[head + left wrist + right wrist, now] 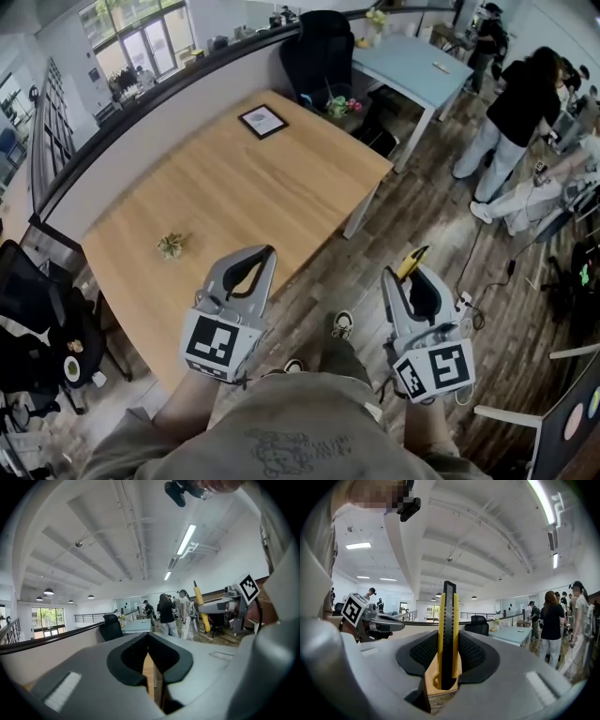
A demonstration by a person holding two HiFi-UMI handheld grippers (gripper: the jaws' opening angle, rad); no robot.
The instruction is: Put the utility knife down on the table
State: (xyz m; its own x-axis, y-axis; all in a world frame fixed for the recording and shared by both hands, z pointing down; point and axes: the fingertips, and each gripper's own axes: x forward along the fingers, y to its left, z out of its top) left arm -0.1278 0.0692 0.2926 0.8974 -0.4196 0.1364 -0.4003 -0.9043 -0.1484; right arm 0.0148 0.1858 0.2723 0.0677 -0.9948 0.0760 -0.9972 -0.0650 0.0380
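The yellow and black utility knife point(447, 634) stands upright between the jaws of my right gripper point(447, 644), which is shut on it. In the head view its yellow tip point(411, 262) sticks out of the right gripper point(413, 274), held over the floor to the right of the wooden table point(244, 187). My left gripper point(269, 251) hovers over the table's near corner, its jaws shut with nothing between them point(150, 652). The knife point(199, 606) also shows in the left gripper view, off to the right.
A small dried plant sprig point(171, 246) and a black-framed card point(262, 121) lie on the table. A black chair point(319, 52) and a light blue table point(408, 66) stand behind. People point(520, 112) work at the right. My shoes point(342, 323) rest on the wood floor.
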